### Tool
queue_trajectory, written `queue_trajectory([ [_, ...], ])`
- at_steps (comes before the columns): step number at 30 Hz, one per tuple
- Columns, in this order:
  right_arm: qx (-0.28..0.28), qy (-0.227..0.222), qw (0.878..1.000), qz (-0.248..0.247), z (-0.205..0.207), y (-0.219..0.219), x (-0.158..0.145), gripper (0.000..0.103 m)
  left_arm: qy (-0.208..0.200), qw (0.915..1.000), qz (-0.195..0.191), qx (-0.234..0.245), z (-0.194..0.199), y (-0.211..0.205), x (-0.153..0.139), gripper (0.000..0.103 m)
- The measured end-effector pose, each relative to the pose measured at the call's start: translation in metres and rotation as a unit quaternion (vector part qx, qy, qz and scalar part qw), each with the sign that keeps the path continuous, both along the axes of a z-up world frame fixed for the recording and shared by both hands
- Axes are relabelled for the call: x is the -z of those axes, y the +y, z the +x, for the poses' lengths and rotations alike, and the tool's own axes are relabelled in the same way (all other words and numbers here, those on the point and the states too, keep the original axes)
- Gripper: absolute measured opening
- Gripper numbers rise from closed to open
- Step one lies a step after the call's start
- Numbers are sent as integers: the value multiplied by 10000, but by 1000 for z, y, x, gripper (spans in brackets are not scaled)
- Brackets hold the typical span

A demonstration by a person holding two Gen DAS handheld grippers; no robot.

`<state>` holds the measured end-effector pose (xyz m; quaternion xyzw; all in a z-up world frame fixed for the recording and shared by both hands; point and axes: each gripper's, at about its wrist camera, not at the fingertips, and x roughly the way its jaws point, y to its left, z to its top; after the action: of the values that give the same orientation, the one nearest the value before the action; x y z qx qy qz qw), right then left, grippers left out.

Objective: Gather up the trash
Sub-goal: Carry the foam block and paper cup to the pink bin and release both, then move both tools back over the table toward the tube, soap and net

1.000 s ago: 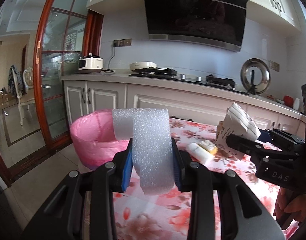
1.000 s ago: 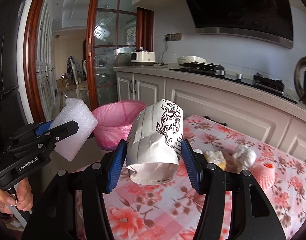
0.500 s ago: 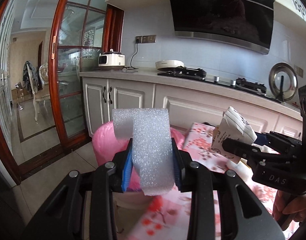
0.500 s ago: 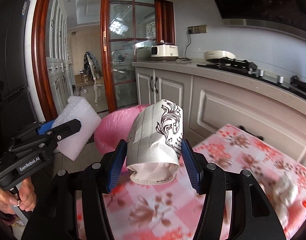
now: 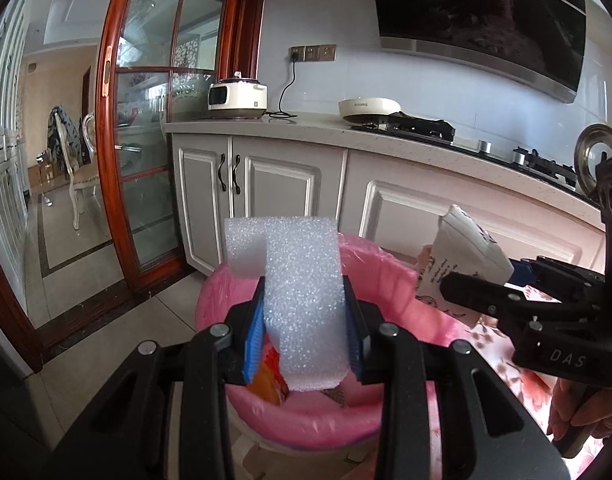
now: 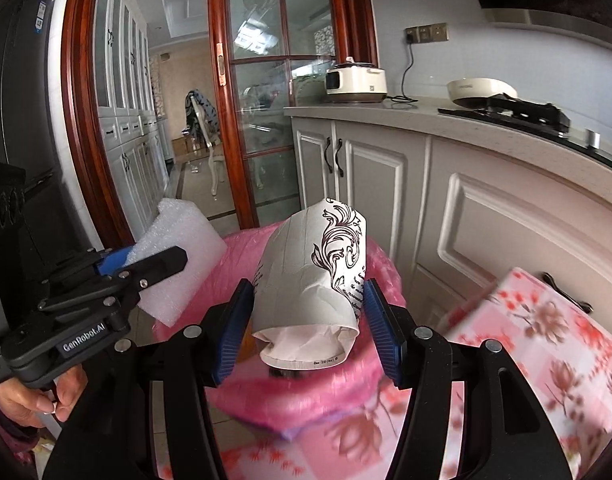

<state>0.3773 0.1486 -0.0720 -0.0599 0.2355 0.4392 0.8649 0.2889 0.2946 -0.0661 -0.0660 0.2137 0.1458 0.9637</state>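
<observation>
White foam block (image 5: 301,300) sits clamped in our left gripper (image 5: 303,328) directly above the pink-lined bin (image 5: 390,280). Our right gripper (image 6: 310,320) grips a crumpled paper cup (image 6: 310,276) over the same bin (image 6: 241,396), beside the floral-clothed surface (image 6: 546,352) and grey cabinets (image 5: 281,184).

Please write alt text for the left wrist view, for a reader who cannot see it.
The left gripper holds a white foam piece over a pink-lined trash bin. At right, the right gripper holds a crushed paper cup; kitchen cabinets stand behind.
</observation>
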Motion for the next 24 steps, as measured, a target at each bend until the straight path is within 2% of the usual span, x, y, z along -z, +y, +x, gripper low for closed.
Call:
queue_trajectory([
  [6, -148, 74, 9999, 27, 21, 19, 9, 58, 77, 9999, -93, -123, 20, 18, 13, 34],
  [9, -79, 117, 9999, 50, 31, 21, 15, 75, 112, 9997, -85, -222, 27, 27, 21, 46],
  [11, -60, 193, 9997, 101, 34, 18, 17, 76, 87, 9995, -152, -257, 26, 30, 24, 56],
  [16, 69, 161, 9997, 140, 29, 0, 14, 76, 33, 9989, -193, -428, 18, 36, 22, 58],
  [18, 162, 158, 9996, 172, 23, -13, 10, 76, -31, 9987, -202, -470, 9, 33, 17, 63],
  [20, 247, 180, 9994, 187, 19, -24, 7, 76, -83, 9985, -175, -514, -3, 26, 12, 75],
  [24, 460, 157, 9987, 174, -2, -56, 2, 76, -179, 9978, -166, -619, -29, 5, 1, 89],
])
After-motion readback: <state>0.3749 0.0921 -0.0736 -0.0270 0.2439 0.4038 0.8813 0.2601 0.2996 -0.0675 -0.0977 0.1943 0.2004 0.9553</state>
